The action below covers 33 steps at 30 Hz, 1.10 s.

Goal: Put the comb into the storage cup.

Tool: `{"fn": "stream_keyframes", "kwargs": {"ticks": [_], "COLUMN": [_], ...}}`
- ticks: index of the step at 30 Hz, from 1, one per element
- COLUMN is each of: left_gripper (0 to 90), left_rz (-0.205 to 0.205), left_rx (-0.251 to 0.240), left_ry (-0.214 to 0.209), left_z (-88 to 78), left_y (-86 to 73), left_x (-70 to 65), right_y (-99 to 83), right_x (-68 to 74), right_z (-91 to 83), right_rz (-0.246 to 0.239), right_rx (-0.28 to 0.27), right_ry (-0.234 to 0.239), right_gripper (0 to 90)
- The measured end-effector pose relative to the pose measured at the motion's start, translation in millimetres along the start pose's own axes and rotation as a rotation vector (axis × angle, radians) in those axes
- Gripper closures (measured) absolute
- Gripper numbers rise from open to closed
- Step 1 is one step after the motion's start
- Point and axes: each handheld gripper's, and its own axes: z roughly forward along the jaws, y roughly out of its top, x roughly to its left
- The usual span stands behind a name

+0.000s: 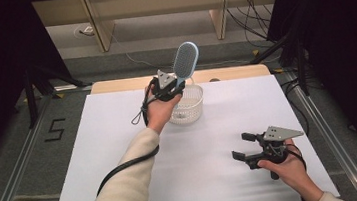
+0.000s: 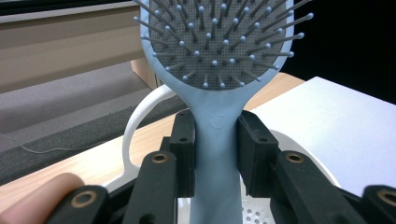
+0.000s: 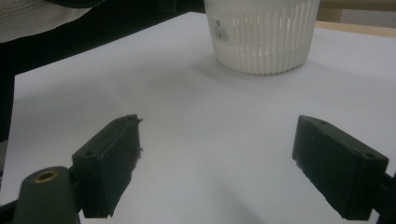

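While clamping the hairbrush [image 2: 215, 140] handle, left tool [image 2: 215, 154] above basket [image 1: 190, 110], seemingly clear, right tool [image 3: 217, 163] wide, empty.

**One brush, one basket, two grippers**

There was one brush [image 1: 185, 59], pale blue with a bristled head. One white slatted basket [image 1: 193, 110] stood on the table, and it carried one loop handle [image 2: 140, 116] and one small label [image 3: 221, 29]. One white sheet [image 1: 211, 147] covered the tabletop. Two grippers were present: the left gripper [image 1: 179, 86] and the right gripper [image 1: 242, 147], each with two black jaws. Two hands held them, one apiece. One number mark [image 1: 55, 129] was taped on the floor.
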Motion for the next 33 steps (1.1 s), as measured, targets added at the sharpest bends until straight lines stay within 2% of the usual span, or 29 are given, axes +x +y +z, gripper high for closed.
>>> {"fn": "stream_keyframes", "kwargs": {"ticks": [33], "left_gripper": [69.2], "left_rz": [0.018], "left_rx": [0.027], "left_ry": [-0.008], "left_z": [4.8], "left_y": [-6.8], "left_x": [0.2], "right_y": [-0.3], "right_x": [0.0], "right_z": [0.4], "right_rz": [0.003], "right_rx": [0.004], "right_ry": [0.002], "right_gripper": [16.2]}}
